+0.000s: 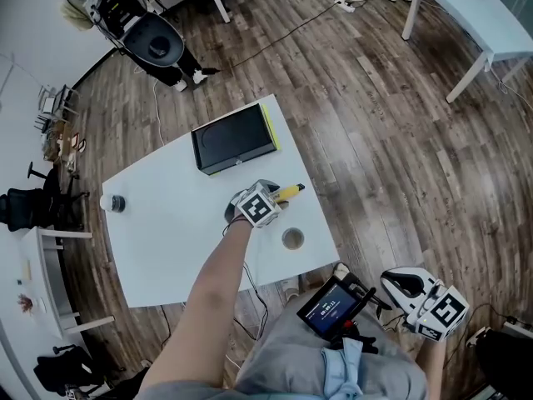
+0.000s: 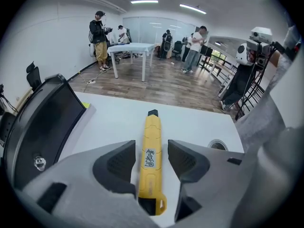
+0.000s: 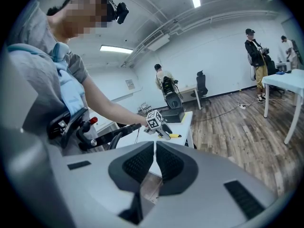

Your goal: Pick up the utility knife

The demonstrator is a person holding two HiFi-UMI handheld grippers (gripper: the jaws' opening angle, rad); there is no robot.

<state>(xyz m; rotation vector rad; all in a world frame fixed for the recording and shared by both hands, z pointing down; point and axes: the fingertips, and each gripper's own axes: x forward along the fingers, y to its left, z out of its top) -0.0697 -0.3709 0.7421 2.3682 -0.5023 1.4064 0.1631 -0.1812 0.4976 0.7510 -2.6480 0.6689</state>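
The yellow utility knife (image 1: 292, 192) lies flat on the white table (image 1: 166, 232), near its right edge. My left gripper (image 1: 277, 198) is lowered over it and stands open. In the left gripper view the knife (image 2: 151, 146) runs lengthwise between the two dark pads (image 2: 116, 163), with a narrow gap on each side and its black tip pointing away. My right gripper (image 1: 393, 282) hangs off the table beside the person's lap; in the right gripper view its jaws (image 3: 155, 163) are shut with nothing in them. That view also shows the knife (image 3: 175, 136) far off.
A black box with a yellow edge (image 1: 235, 137) lies at the table's far side, left of the knife (image 2: 40, 127). A small round ring (image 1: 292, 239) sits near the knife. A dark cup (image 1: 113, 202) stands at the left edge. A screen device (image 1: 331, 307) rests on the lap.
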